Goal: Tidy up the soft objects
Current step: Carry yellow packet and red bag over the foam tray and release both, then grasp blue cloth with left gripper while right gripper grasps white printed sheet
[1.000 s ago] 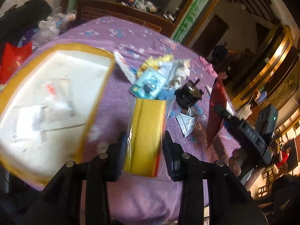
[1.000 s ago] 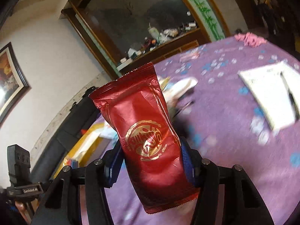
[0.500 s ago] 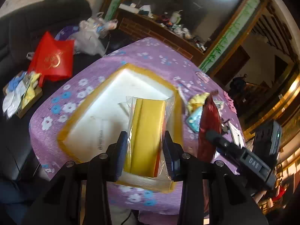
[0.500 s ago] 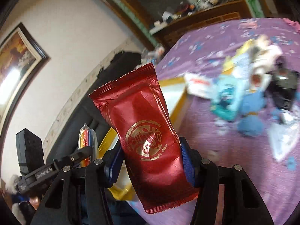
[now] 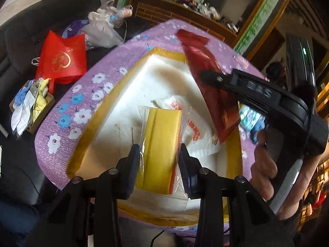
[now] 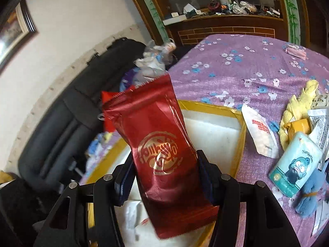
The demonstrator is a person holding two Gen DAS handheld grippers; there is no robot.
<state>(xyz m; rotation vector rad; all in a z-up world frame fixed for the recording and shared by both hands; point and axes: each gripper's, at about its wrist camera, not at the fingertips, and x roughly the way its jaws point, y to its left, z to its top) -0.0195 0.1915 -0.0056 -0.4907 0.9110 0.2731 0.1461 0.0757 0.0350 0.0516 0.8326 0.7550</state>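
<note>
both views are fisheye, bending straight lines toward dark, vignetted corners. daylight is uneven: the white tray lining (image 5: 164, 76) blows out almost to glare, while the dark sofa (image 6: 67, 119) and the room's far edges stay dim. the red foil pouch (image 6: 160, 144) catches a soft sheen on its gold print. the sofa side of the right wrist view smears with motion blur; nearby packets stay fairly sharp.

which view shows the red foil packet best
The right wrist view: the red foil packet faces the camera, gold emblem clear, clamped in the right tool. The left wrist view shows it edge-on and blurred, partly hidden.
</note>
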